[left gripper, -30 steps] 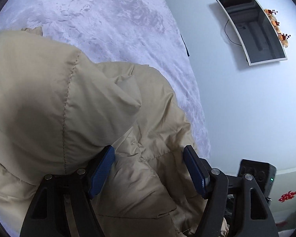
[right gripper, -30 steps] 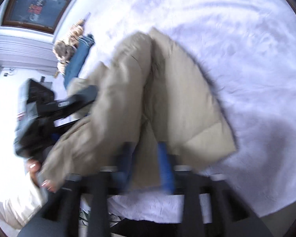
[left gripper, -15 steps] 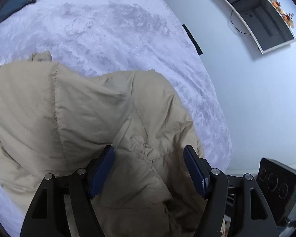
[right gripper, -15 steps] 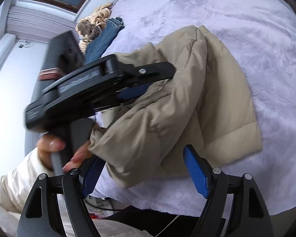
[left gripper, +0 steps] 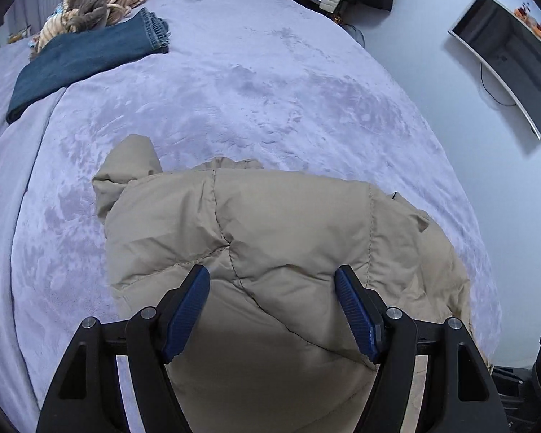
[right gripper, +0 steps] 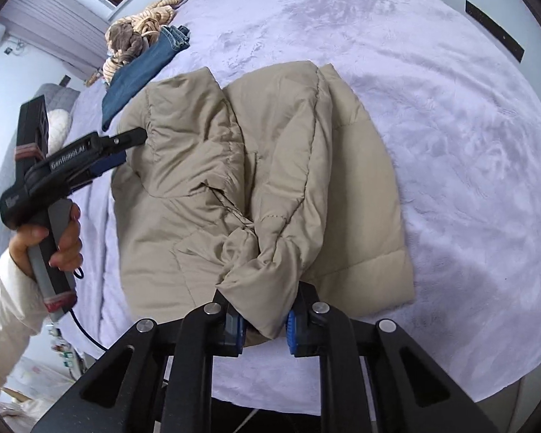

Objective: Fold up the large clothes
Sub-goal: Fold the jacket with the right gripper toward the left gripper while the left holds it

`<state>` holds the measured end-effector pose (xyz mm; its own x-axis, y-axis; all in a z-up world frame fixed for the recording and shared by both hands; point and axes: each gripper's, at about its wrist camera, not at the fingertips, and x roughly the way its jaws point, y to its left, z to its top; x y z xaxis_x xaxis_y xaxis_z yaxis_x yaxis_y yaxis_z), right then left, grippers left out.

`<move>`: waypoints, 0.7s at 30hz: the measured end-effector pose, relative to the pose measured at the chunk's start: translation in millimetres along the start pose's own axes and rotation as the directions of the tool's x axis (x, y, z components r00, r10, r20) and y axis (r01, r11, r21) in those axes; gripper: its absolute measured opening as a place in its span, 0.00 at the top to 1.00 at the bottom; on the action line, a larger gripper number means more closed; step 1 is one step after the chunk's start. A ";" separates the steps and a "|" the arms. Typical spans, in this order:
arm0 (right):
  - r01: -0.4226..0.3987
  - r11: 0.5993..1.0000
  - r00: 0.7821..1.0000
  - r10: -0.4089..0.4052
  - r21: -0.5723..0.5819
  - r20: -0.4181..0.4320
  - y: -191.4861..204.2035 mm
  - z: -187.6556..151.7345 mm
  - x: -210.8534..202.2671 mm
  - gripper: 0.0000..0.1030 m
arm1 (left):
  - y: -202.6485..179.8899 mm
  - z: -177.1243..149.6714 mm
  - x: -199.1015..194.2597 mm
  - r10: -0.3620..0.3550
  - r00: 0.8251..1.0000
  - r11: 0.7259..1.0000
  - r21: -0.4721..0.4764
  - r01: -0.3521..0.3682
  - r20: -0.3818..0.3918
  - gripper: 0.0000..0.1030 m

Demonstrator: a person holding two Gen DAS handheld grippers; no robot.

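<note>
Closest in the right wrist view, at six o'clock, the right tongs (right gripper: 265, 321) have just been closing and now pinch a bunched fold of the beige puffer jacket (right gripper: 256, 180), the fabric gathered into a knot between the blue pads; that hold on the near edge probably serves to lift or drag this part over for the next fold. The jacket itself lies on the bed (right gripper: 451, 126), spread from the centre toward twelve o'clock, already doubled lengthwise with a hem panel flat at four o'clock. At nine o'clock a hand (right gripper: 59, 238) in a white sleeve carries the left tongs (right gripper: 128, 149), whose tips sit at the jacket's left edge. In the left wrist view those left tongs (left gripper: 272, 310) stand spread with quilted fabric beneath and between them, the pads not pressing on it, likely poised to take a matching hold. Farther off, at ten to eleven o'clock, folded blue jeans (left gripper: 86, 50) and a knitted heap (left gripper: 97, 3) rest well apart from the jacket, seemingly set aside. A wall screen (left gripper: 505, 61) hangs at two o'clock.
</note>
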<state>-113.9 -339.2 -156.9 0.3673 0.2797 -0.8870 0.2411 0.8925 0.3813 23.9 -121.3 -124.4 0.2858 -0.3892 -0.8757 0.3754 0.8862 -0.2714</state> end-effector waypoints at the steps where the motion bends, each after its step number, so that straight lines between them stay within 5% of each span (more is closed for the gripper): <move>1: 0.011 1.000 1.000 -0.011 0.006 -0.004 -4.7 -0.9 0.8 0.83 | -10.3 1.0 6.1 0.005 1.000 1.000 0.030 -0.005 -0.001 0.29; 8: 0.035 0.988 0.997 -0.024 0.150 -0.078 -65.3 -17.2 32.9 0.82 | -70.6 -2.0 33.7 0.031 0.999 0.981 0.194 -0.026 -0.024 0.29; 10: 0.006 0.982 0.995 0.013 0.187 -0.100 -73.8 -17.1 35.0 0.82 | -75.8 -1.7 39.9 0.047 0.998 0.979 0.198 -0.041 -0.029 0.19; 12: -0.025 0.981 0.994 0.045 0.191 -0.098 -74.6 -13.0 25.3 0.81 | -74.4 0.0 44.1 0.053 0.998 0.983 0.179 -0.046 -0.031 0.19; 16: -0.056 0.989 0.998 0.057 0.140 -0.008 -73.6 -5.2 -19.3 0.61 | -71.9 3.8 48.2 0.051 0.998 0.986 0.161 -0.044 -0.036 0.19; 20: -0.109 0.989 0.990 0.099 0.104 0.096 -74.6 14.5 -54.0 0.55 | -72.9 3.8 49.6 0.060 0.998 0.986 0.155 -0.054 -0.032 0.19; 21: -0.136 0.986 0.987 0.126 0.099 0.103 -74.3 21.3 -56.0 0.47 | -73.4 3.7 50.2 0.063 0.998 0.987 0.153 -0.057 -0.030 0.19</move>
<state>-133.3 -428.7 -130.0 0.4853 0.3522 -0.8002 0.2765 0.8064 0.5227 13.9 -206.8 -147.0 0.2819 -0.3253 -0.9026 0.4888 0.8582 -0.1566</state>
